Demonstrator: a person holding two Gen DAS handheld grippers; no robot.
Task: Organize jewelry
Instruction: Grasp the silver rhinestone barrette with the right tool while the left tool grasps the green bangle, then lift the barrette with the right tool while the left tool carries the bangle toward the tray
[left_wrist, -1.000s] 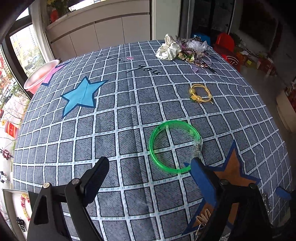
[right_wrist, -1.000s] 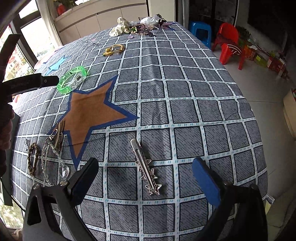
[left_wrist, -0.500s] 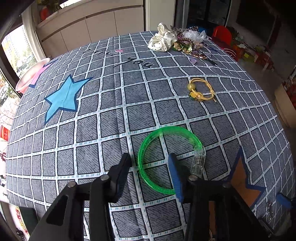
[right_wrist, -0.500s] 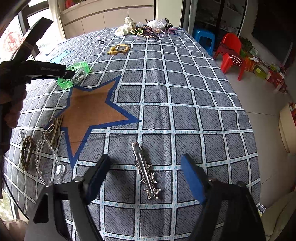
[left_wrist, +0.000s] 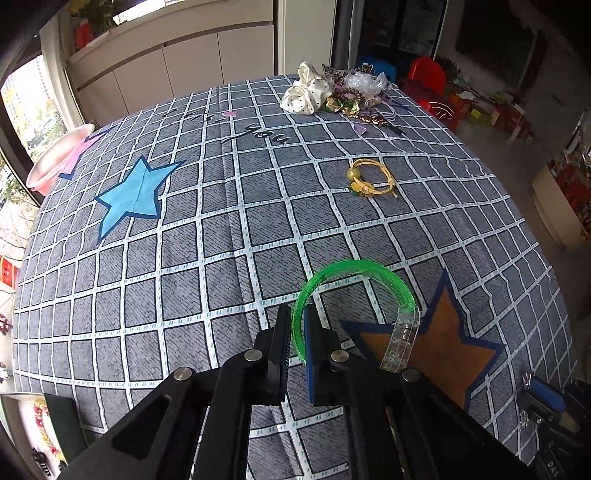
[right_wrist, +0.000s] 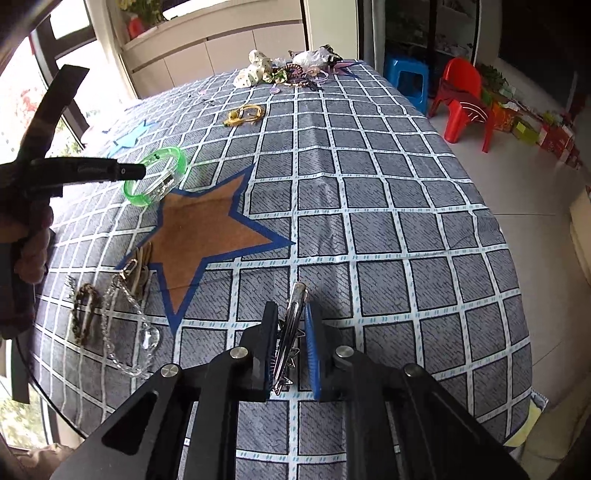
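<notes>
My left gripper (left_wrist: 297, 326) is shut on the near left side of a translucent green bangle (left_wrist: 354, 267). The bangle tilts up off the checked tablecloth (left_wrist: 184, 258), its clear clasp (left_wrist: 400, 343) hanging to the right. The right wrist view shows that same left gripper (right_wrist: 125, 171) with the bangle (right_wrist: 159, 181) at its tip and a hand (right_wrist: 31, 240) behind it. My right gripper (right_wrist: 291, 312) has its jaws closing on a silver hair clip with star ornaments (right_wrist: 295, 295), which lies lengthwise between the pads.
A yellow cord bracelet (left_wrist: 371, 181) lies mid-table and a pile of hair accessories (left_wrist: 332, 94) sits at the far edge. A crystal chain (right_wrist: 125, 332) and a braided bracelet (right_wrist: 83, 314) lie at the near left. A pink bowl (left_wrist: 59, 158), a red chair (right_wrist: 465, 99) and a blue stool (right_wrist: 406, 79) stand around the table.
Both grippers went from wide open to closed. The left one shifted over the bangle's rim and gripped it; the right one closed around the hair clip.
</notes>
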